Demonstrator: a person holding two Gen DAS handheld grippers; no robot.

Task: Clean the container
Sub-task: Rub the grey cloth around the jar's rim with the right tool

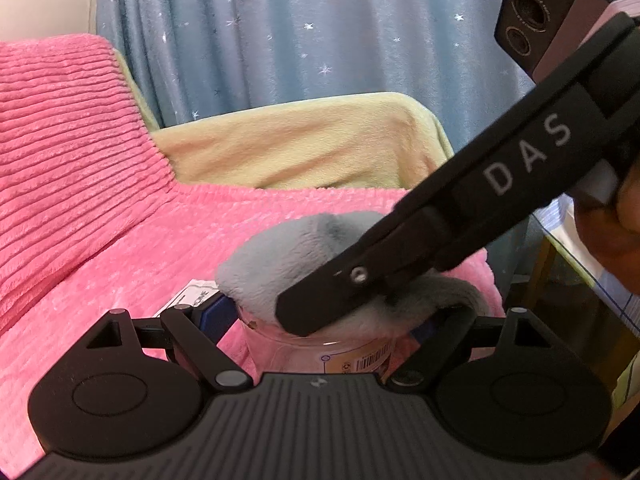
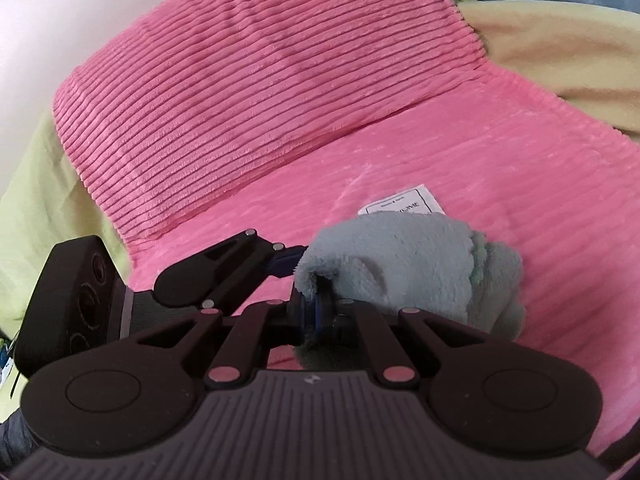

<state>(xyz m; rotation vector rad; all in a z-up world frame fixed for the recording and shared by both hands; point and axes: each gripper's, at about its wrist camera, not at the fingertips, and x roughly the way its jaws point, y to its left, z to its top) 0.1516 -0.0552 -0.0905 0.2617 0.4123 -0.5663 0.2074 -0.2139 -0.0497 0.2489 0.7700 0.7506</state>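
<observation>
A clear plastic container (image 1: 320, 354) with a barcode label sits between the blue-padded fingers of my left gripper (image 1: 320, 320), which is shut on it. A fluffy grey cloth (image 1: 272, 272) bulges over the container's mouth. My right gripper (image 1: 316, 308) comes in from the upper right and presses into the cloth. In the right wrist view my right gripper (image 2: 320, 312) is shut on the grey cloth (image 2: 400, 256). The cloth hides the container there. My left gripper (image 2: 280, 264) shows at the left, its tips under the cloth.
Everything is over a pink ribbed blanket (image 1: 120, 280) with a pink pillow (image 2: 260, 80) behind. A white paper tag (image 2: 408, 204) lies on the blanket beside the cloth. Yellow-green bedding (image 1: 300, 148) and a blue starred curtain (image 1: 300, 28) stand beyond. A hand (image 1: 612, 240) holds the right gripper.
</observation>
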